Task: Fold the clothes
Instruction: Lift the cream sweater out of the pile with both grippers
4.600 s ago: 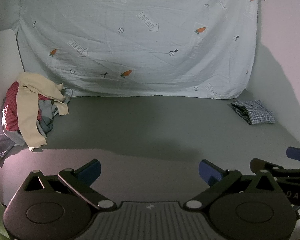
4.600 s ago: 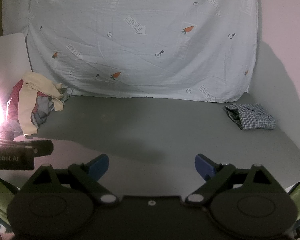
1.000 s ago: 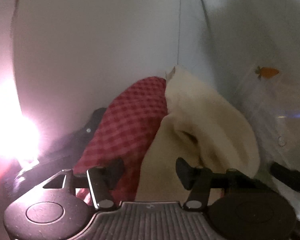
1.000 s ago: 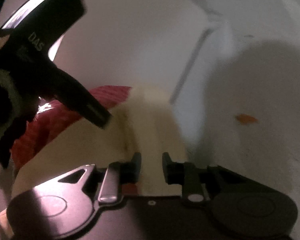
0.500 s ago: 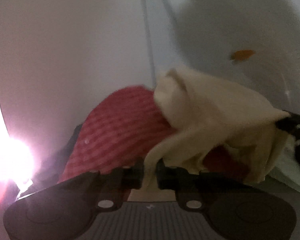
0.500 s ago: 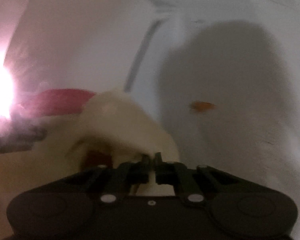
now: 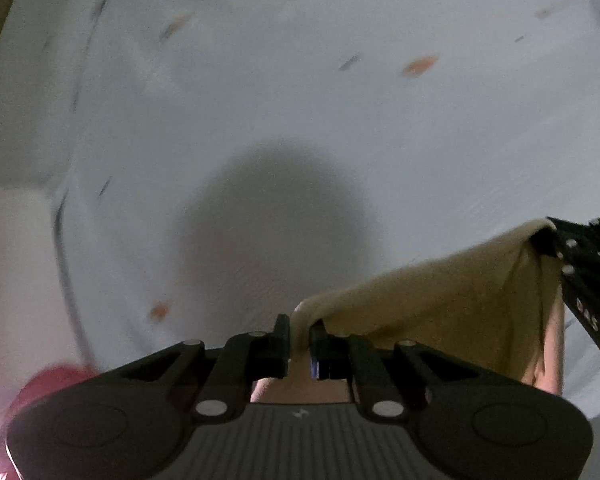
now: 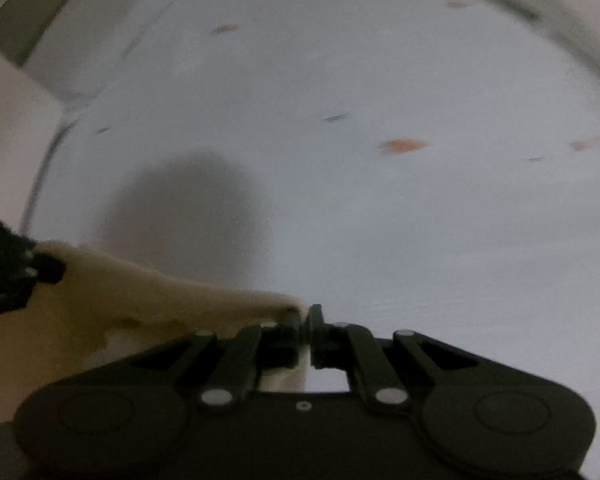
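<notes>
A cream garment (image 7: 440, 300) hangs stretched in the air between my two grippers. My left gripper (image 7: 299, 334) is shut on one end of its upper edge. My right gripper (image 8: 304, 322) is shut on the other end, with the cream garment (image 8: 100, 312) trailing off to its left. In the left wrist view the right gripper's body (image 7: 580, 264) shows at the right edge, pinching the cloth. The left gripper's body (image 8: 4, 272) sits at the left edge of the right wrist view. Both views are blurred by motion.
A pale blue sheet with small orange carrot prints (image 7: 340, 120) fills the background in both views. A blurred red garment (image 7: 48, 384) of the clothes pile shows at the lower left of the left wrist view. A white panel (image 8: 8, 112) stands at the left.
Both grippers have lifted the cream garment up off the pile and spread it between them. The red checked garment has dropped out of the middle of the views.
</notes>
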Available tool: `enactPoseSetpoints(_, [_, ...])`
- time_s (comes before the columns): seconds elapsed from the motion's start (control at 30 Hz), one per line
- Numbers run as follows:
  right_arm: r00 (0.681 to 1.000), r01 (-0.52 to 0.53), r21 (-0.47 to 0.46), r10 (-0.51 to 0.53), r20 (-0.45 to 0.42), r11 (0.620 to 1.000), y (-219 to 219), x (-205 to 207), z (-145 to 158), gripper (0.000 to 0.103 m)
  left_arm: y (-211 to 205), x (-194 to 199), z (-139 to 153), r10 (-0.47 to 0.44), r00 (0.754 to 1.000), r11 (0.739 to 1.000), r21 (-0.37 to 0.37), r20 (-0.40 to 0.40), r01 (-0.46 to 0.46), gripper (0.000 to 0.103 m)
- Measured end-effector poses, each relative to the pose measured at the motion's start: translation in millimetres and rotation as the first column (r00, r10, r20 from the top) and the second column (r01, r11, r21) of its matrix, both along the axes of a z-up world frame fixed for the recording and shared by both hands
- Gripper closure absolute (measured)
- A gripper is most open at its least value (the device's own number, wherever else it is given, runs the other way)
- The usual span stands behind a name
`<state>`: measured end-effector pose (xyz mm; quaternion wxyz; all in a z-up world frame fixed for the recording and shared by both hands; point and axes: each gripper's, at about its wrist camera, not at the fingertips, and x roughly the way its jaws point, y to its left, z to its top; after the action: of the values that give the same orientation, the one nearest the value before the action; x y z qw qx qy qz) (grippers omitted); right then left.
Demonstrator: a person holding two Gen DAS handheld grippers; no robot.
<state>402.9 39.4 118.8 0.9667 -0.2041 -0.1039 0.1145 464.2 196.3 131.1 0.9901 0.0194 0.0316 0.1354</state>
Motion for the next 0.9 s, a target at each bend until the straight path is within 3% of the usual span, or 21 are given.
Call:
enactPoseSetpoints(0.13, [0.99,0.059,0.003,-0.059,0.129,0.998,-99,-49,30,0.098,-92,-30,34,-0.039,0.993,0.999,-0.003,0.108,0.039,0.091])
enactPoseSetpoints(0.23, [0.981,0.067,0.004,-0.067,0.184,0.998,-163,-88,44,0.098,-144,-40,42,-0.057,0.988,0.998,-0.03,0.141,0.062,0.091])
enactPoseSetpoints(0.37, [0.99,0.015,0.054,-0.022,0.142,0.998,-227,-123,50,0.098,-181,-66,46,-0.058,0.989,0.996,-0.054,0.135,0.065,0.091])
enactPoseSetpoints(0.5, [0.996,-0.06,0.104,0.054,0.068,0.993,-256,-134,46,0.098,-219,-117,54,-0.012,0.989,0.999,-0.028,0.145,0.016,0.091])
enactPoseSetpoints(0.63, [0.984,-0.164,0.165,0.174,-0.043,0.972,-267,-128,32,0.097,-218,-130,33,0.031,0.998,1.0,-0.003,0.053,-0.031,0.091])
enactPoseSetpoints(0.67, [0.975,-0.187,0.188,0.206,-0.086,0.964,-270,-126,26,0.097,-218,-134,28,0.042,0.999,0.999,0.004,0.03,-0.042,0.091])
enactPoseSetpoints(0.73, [0.943,-0.219,0.233,0.267,-0.201,0.948,-272,-120,8,0.08,-217,-141,18,0.065,0.998,0.998,0.018,-0.016,-0.064,0.091])
enactPoseSetpoints(0.8, [0.891,-0.225,0.255,0.304,-0.337,0.941,-270,-116,-17,0.051,-216,-148,7,0.088,0.994,0.996,0.033,-0.061,-0.086,0.091])
enactPoseSetpoints(0.9, [0.788,-0.2,0.257,0.311,-0.531,0.946,-259,-120,-68,0.051,-215,-158,-9,0.123,0.984,0.992,0.057,-0.131,-0.116,0.091])
